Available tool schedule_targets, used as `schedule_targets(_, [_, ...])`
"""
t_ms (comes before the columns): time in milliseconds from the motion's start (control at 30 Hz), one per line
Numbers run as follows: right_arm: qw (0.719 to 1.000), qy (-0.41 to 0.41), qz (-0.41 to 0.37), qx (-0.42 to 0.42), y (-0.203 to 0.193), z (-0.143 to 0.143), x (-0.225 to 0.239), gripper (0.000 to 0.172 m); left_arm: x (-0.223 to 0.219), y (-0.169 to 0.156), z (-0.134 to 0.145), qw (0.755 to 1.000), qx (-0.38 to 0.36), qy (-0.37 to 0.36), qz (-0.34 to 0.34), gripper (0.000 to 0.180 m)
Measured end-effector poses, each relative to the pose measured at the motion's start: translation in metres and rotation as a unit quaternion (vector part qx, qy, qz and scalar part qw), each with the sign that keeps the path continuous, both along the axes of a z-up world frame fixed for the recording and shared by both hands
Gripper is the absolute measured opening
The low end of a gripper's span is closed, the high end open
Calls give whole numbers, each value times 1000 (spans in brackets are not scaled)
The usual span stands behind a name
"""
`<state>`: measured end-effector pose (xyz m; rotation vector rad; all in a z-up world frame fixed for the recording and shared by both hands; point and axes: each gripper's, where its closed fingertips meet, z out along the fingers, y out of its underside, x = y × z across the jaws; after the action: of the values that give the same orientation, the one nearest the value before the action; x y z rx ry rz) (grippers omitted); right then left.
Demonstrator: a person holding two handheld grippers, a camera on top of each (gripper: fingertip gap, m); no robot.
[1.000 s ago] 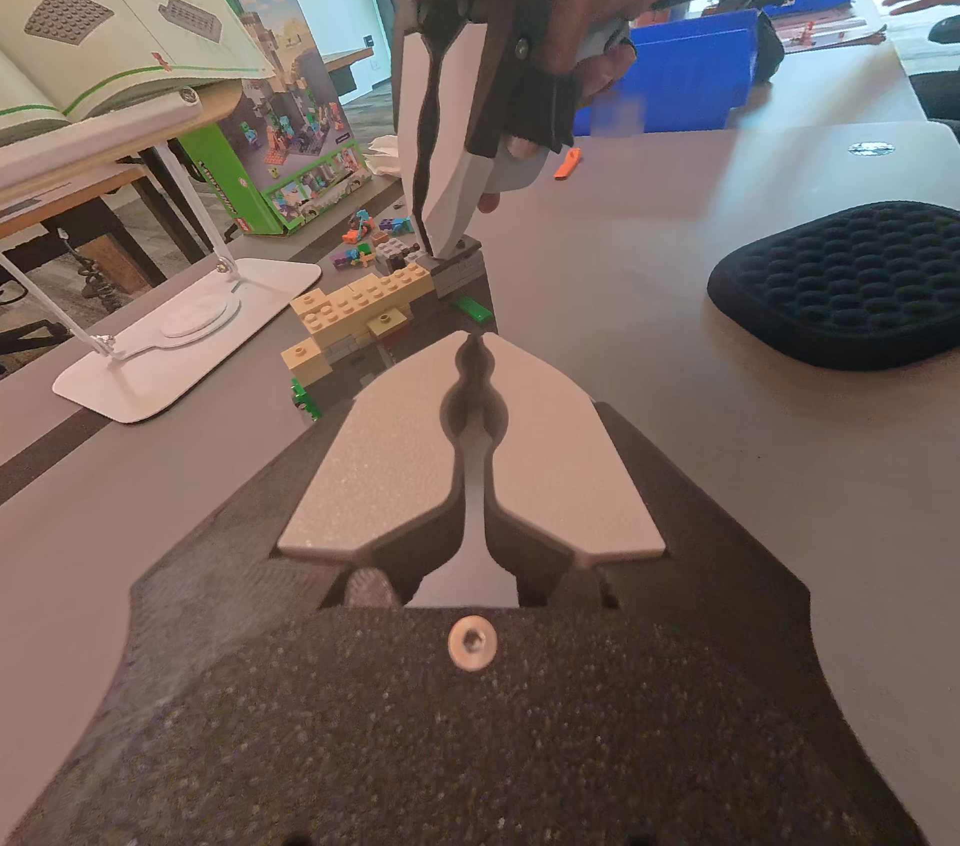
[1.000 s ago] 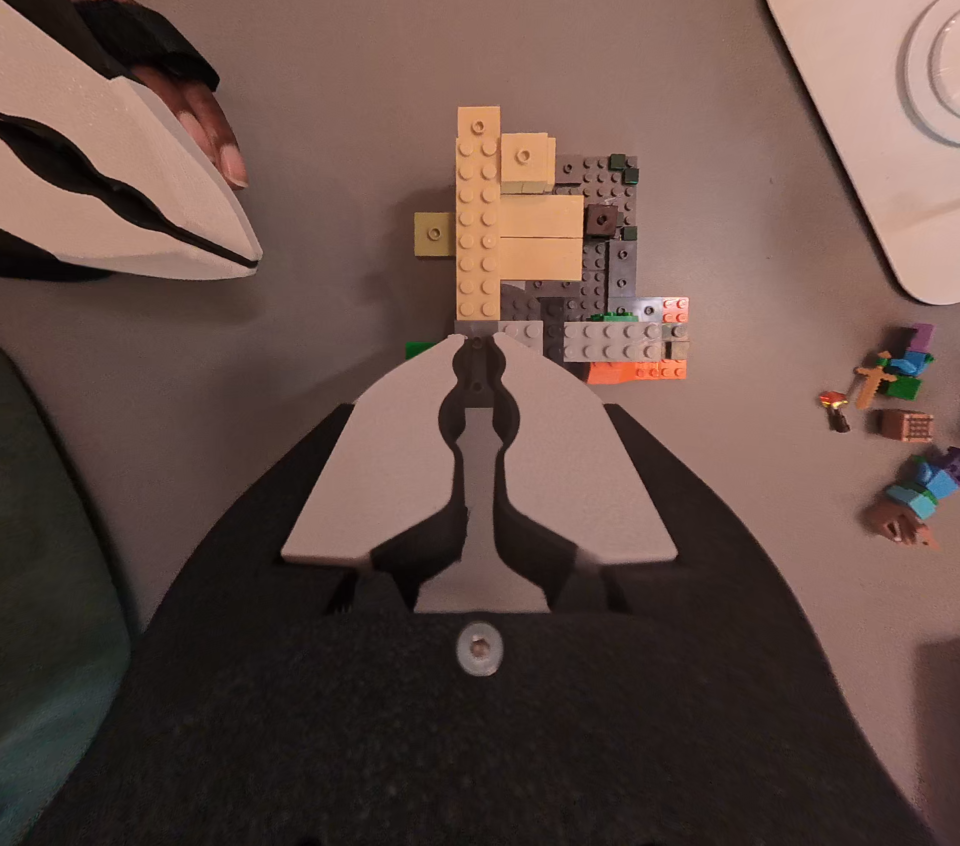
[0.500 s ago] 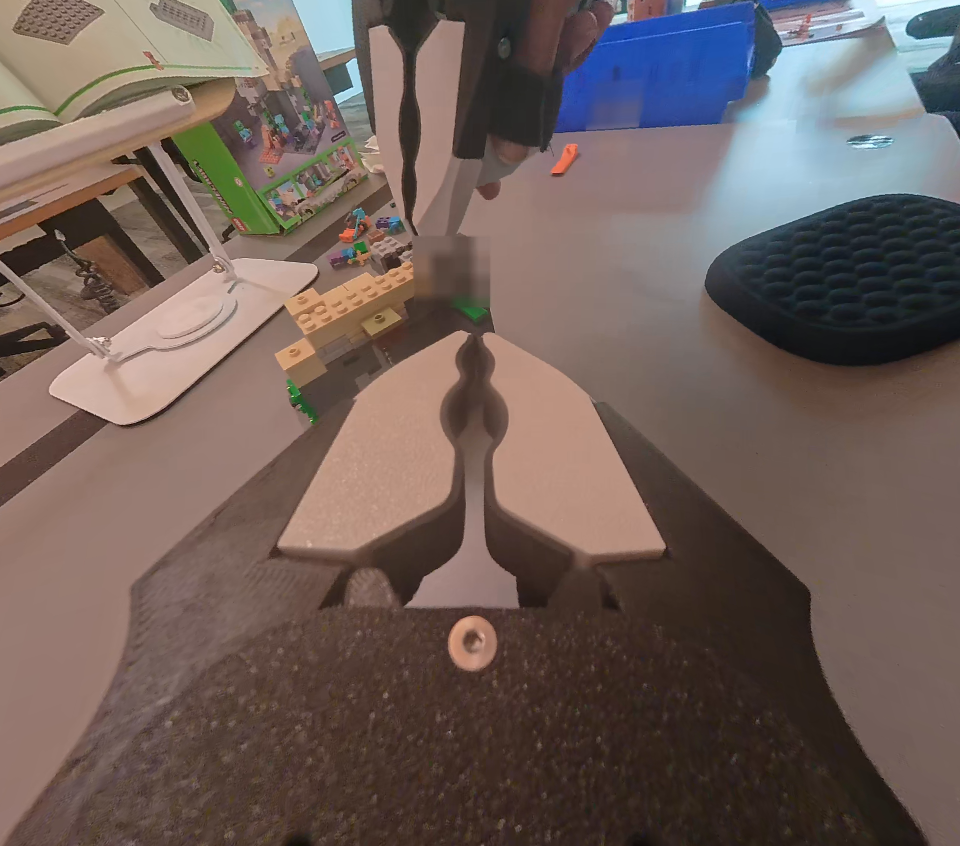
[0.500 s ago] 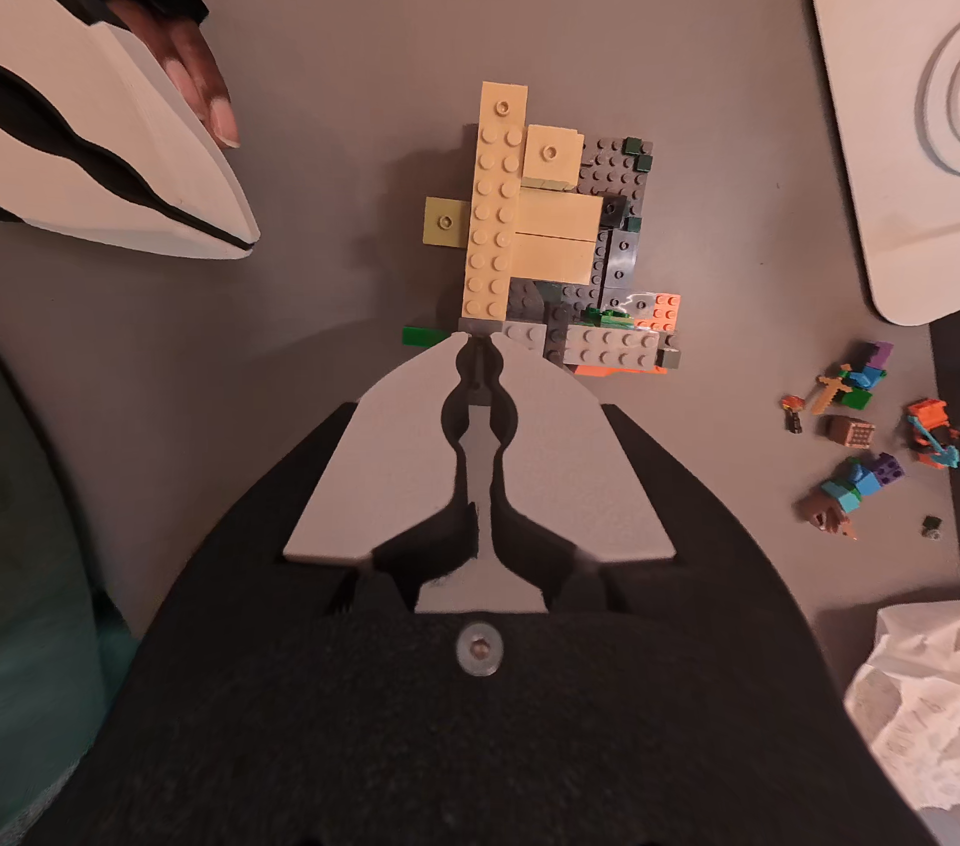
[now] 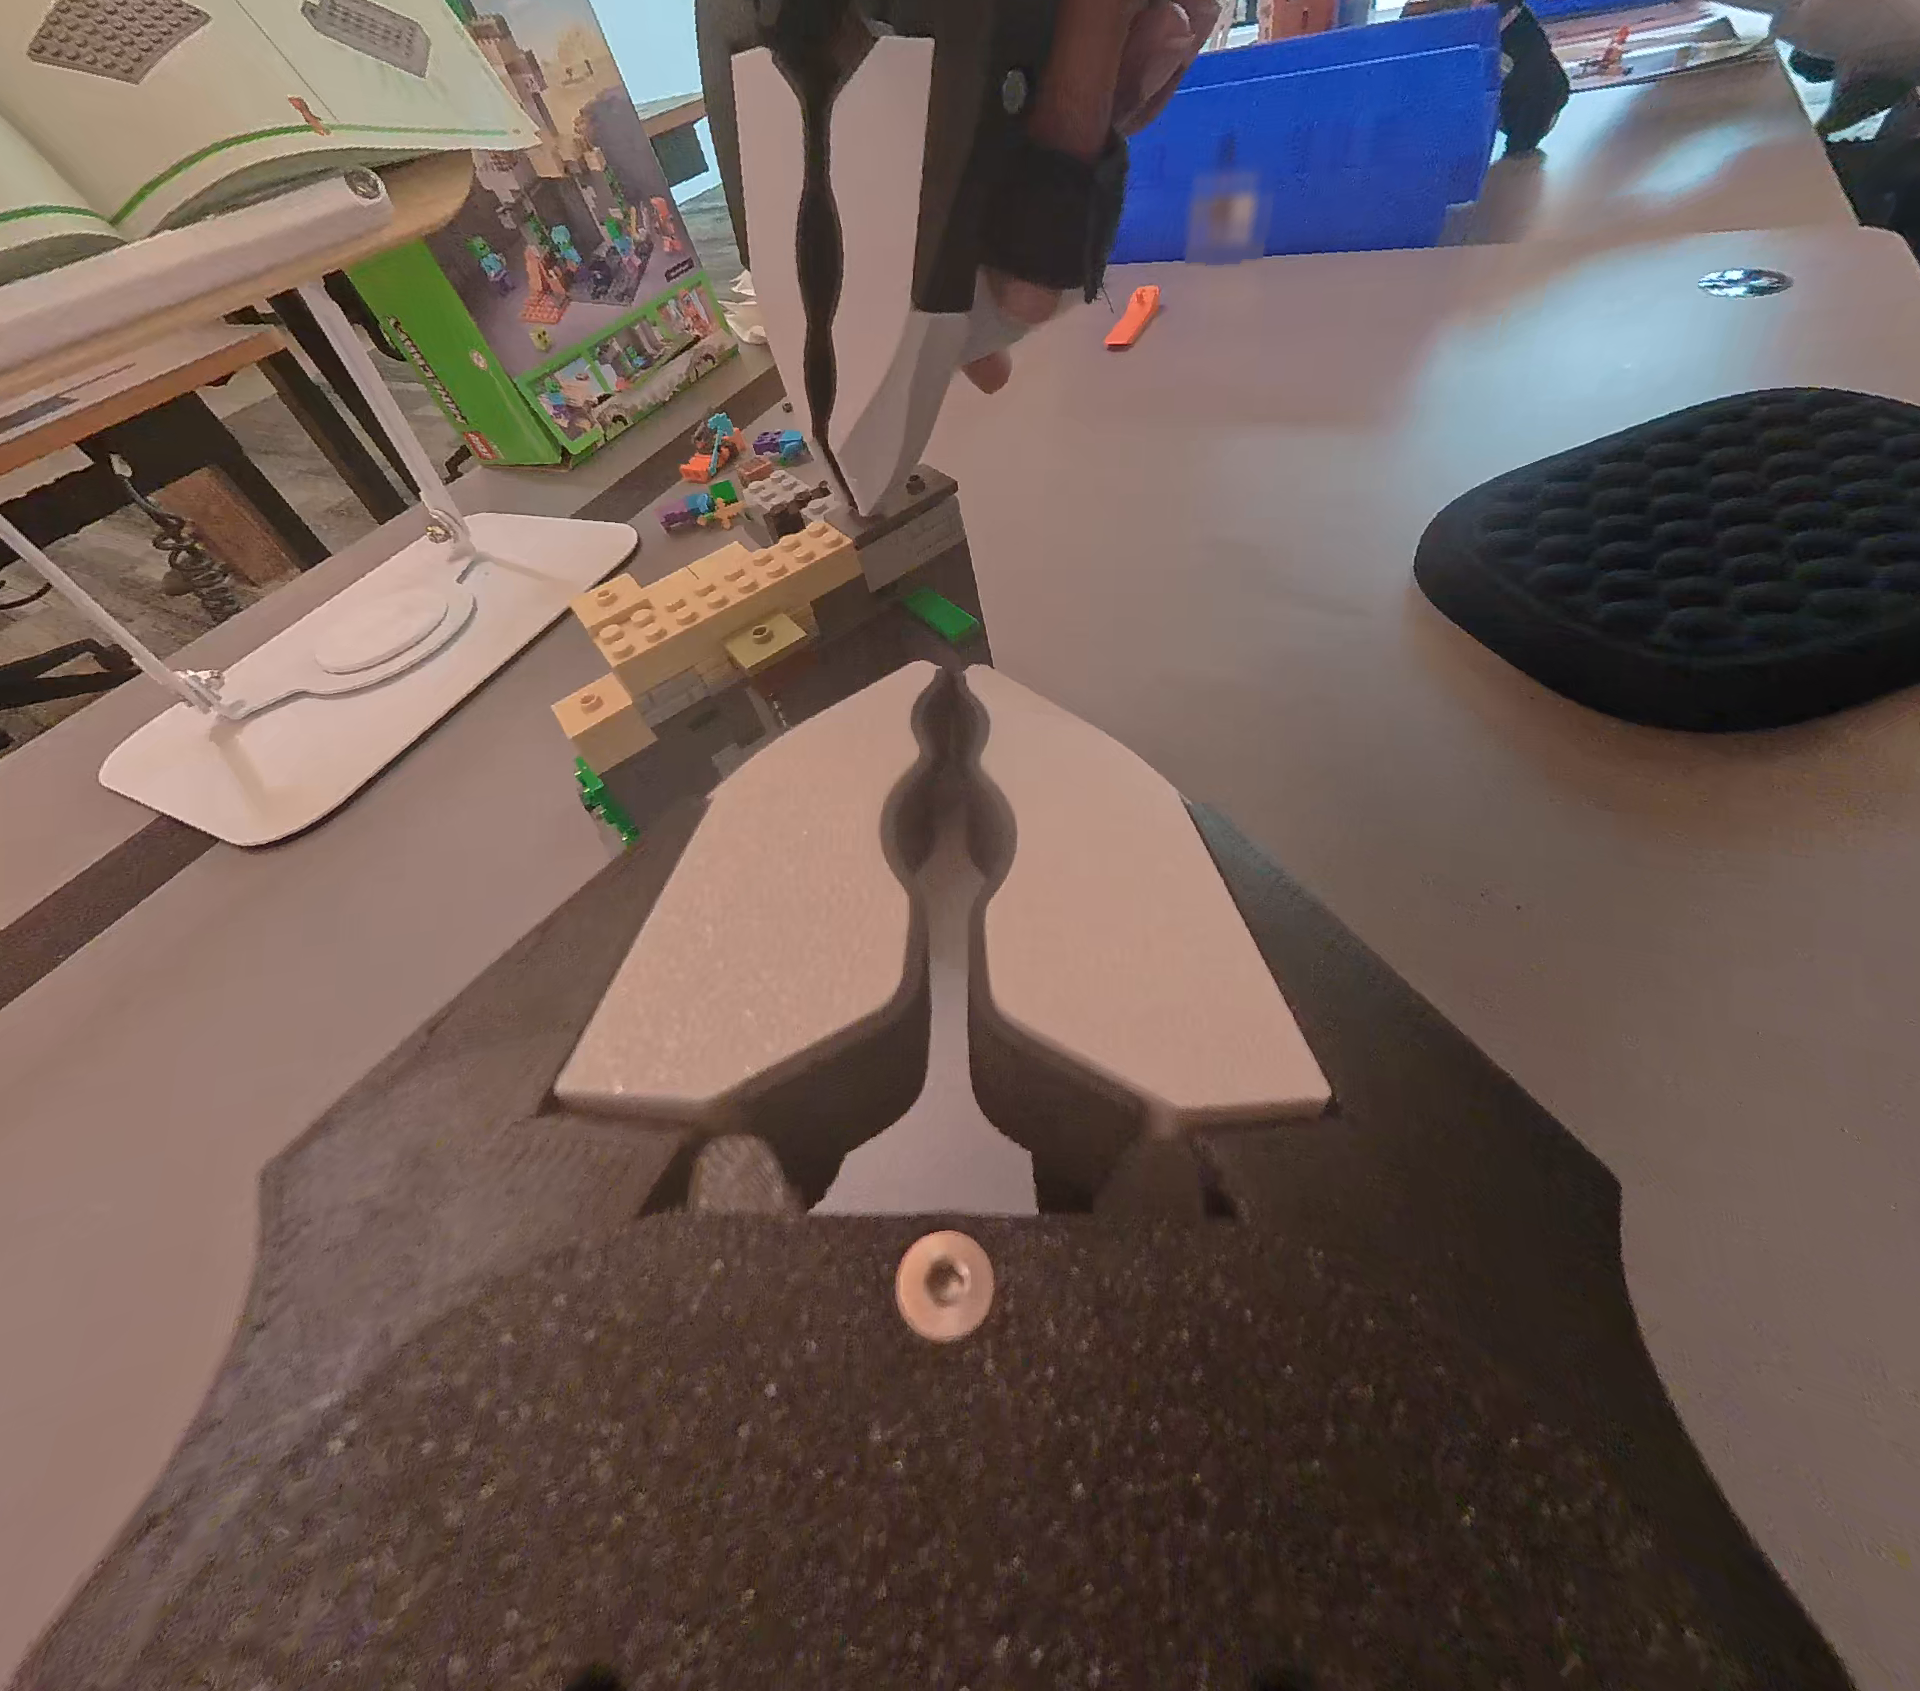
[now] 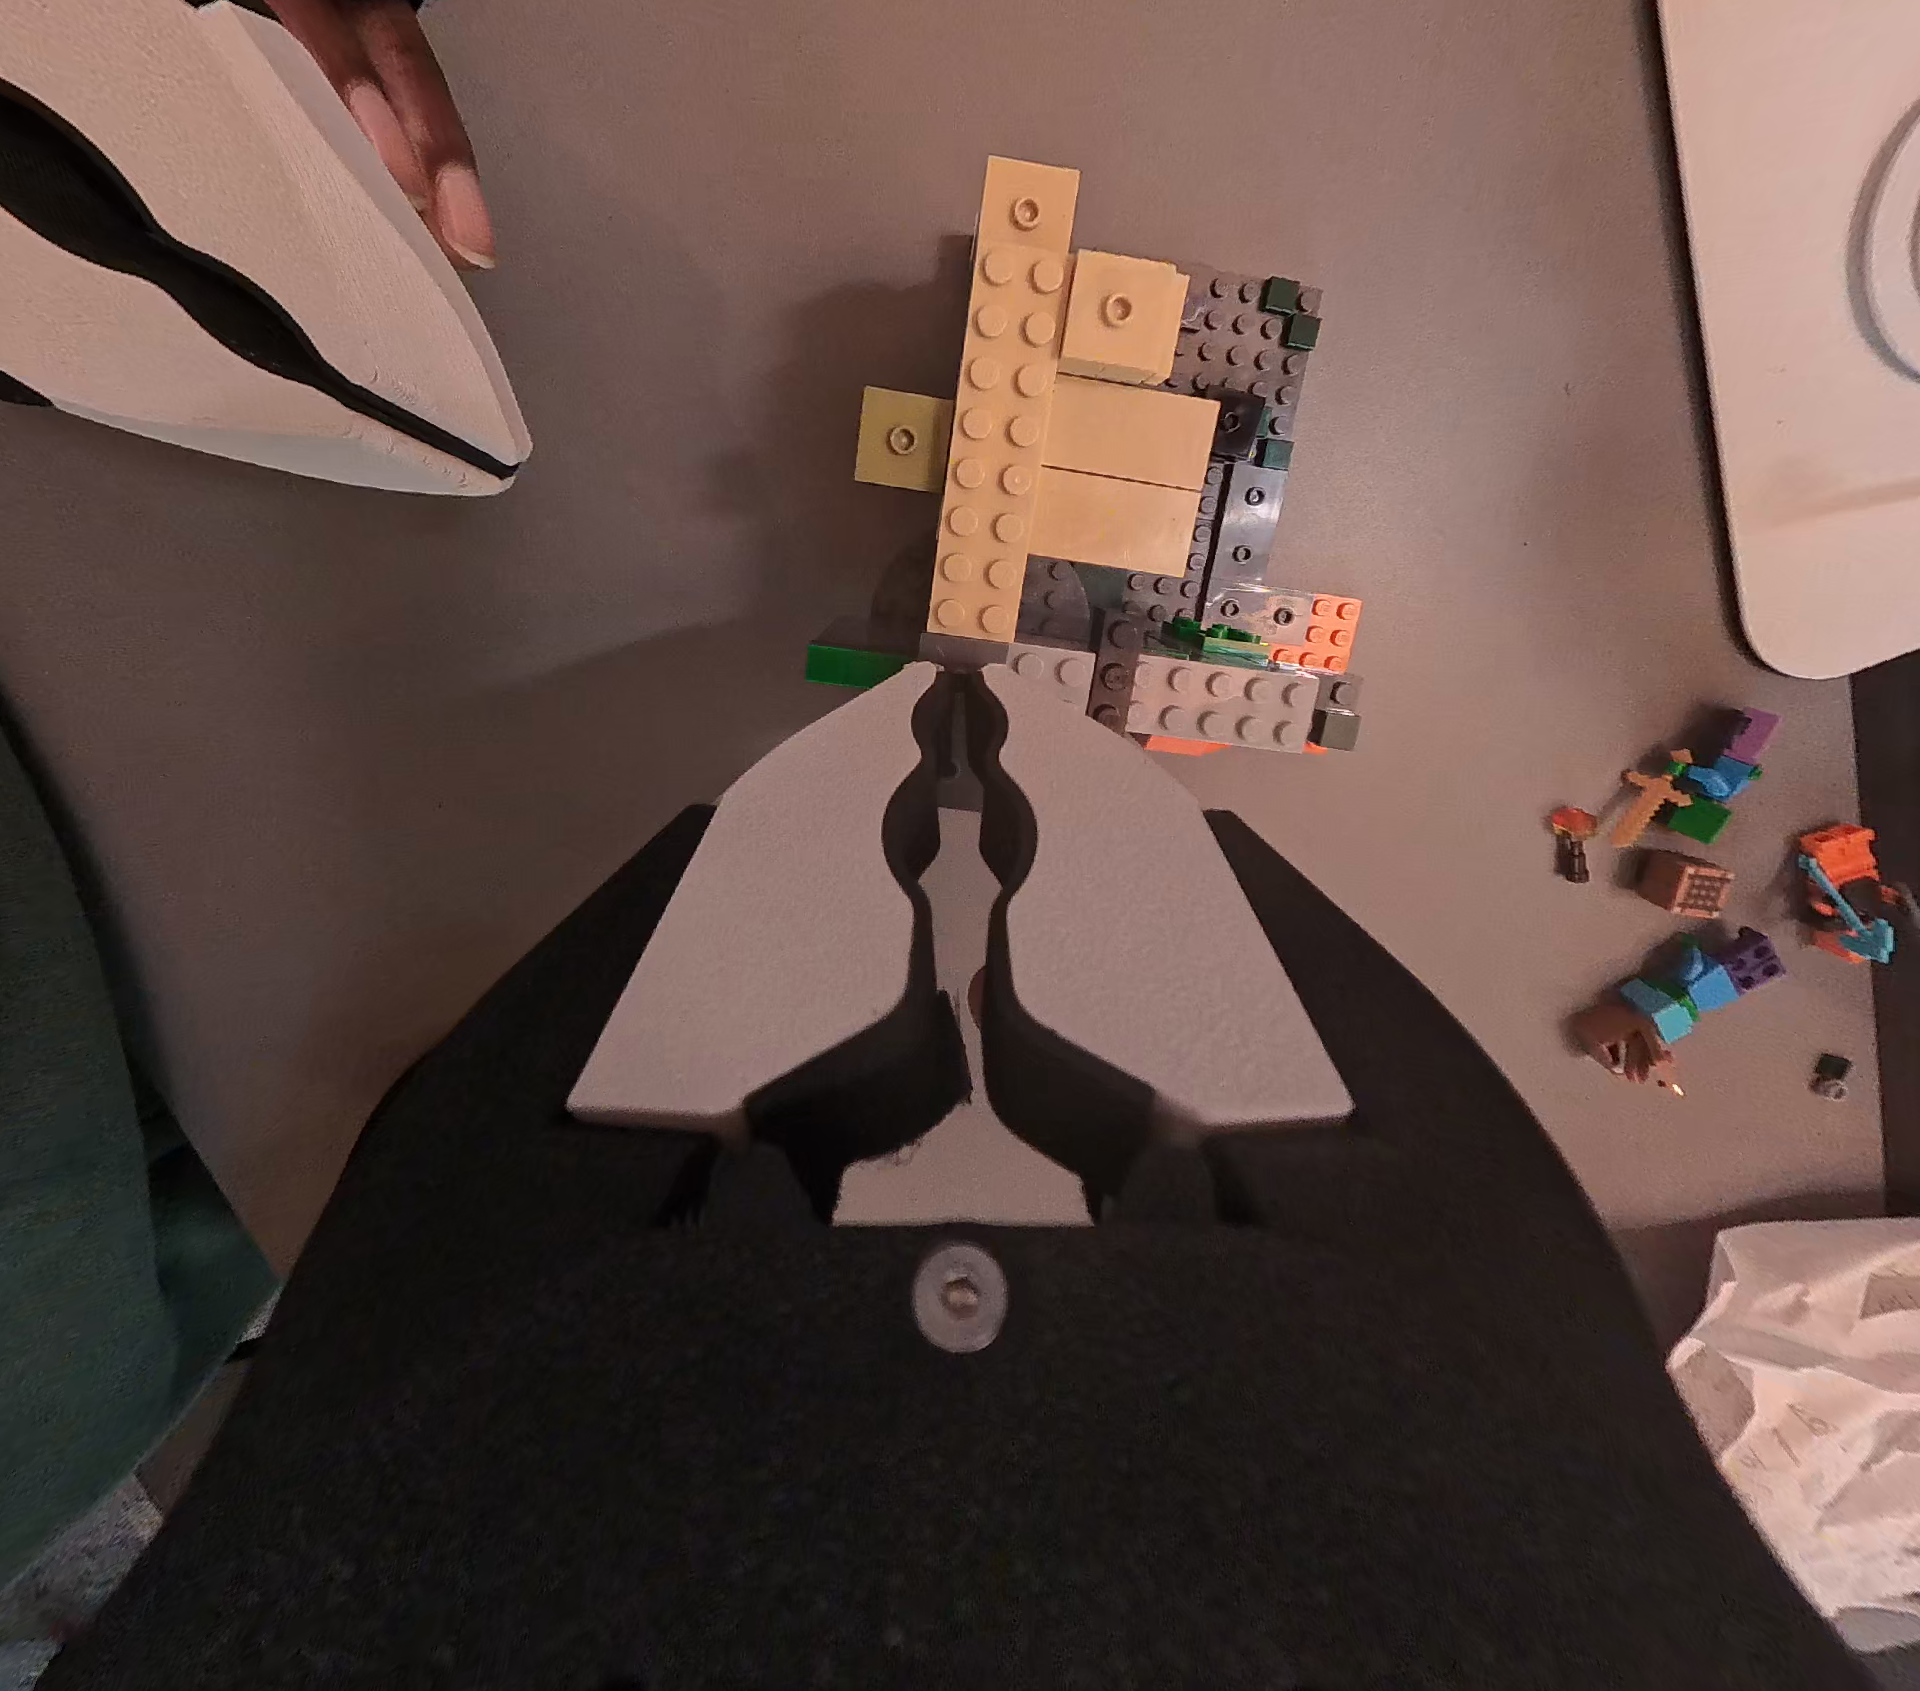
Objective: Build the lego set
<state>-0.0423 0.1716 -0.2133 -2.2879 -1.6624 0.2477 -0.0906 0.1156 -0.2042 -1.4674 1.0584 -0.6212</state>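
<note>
1. Left gripper (image 5: 951, 677): jaws closed on nothing, poised just beside the brick model's (image 6: 1101, 478) near edge.
2. Brick model: on the grey table (image 5: 1351, 498); its tan 2-stud plate (image 6: 1003, 415) runs lengthwise away from the right gripper.
3. Right gripper (image 6: 951, 673): tips pinching a dark grey plate (image 5: 899, 503) atop the model's end.

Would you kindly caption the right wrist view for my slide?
Right gripper, fingers nearly together, tips at the grey end of a brick model; left gripper shut nearby.
</note>
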Motion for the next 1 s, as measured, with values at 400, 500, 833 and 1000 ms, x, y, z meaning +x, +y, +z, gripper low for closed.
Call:
schedule_targets(400, [996,78,-35,-36,-3,4,2,19,0,0,0,1000,1,0,1,0])
schedule_targets(500, [993,105,-48,-35,-5,6,5,19,-1,1,-1,1000,0,1,2,0])
schedule_targets(833, [988,145,-53,-29,-6,10,5,18,-3,5,-2,1000,-3,1,7,0])
schedule_targets(1000, [988,133,-83,-13,-4,9,20,32,-4,5,-2,1000,-6,-1,6,0])
